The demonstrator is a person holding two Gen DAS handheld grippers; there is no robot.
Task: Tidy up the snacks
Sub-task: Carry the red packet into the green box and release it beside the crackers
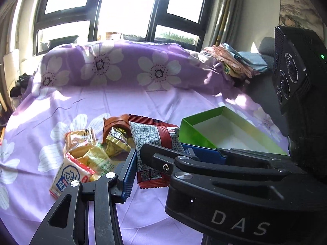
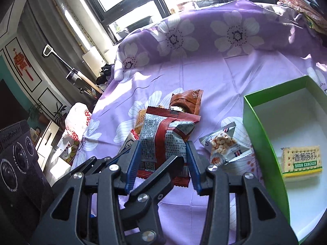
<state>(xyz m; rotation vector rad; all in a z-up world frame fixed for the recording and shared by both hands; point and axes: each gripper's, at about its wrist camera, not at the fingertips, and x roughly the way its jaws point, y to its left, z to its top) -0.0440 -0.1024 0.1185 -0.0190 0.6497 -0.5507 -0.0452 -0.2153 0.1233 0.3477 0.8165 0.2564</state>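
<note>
Both tongs (image 2: pixel 163 167) apparently grip red packet (image 2: pixel 163 136) beside green box (image 2: pixel 263 143).

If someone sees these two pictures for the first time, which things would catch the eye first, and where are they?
First, the red and grey snack packet, lifted above the purple floral bedsheet with both the right gripper and the left gripper closed on it. Next, the green box on the right, holding only a soda cracker pack. A pile of small snack packets lies left of the box.
</note>
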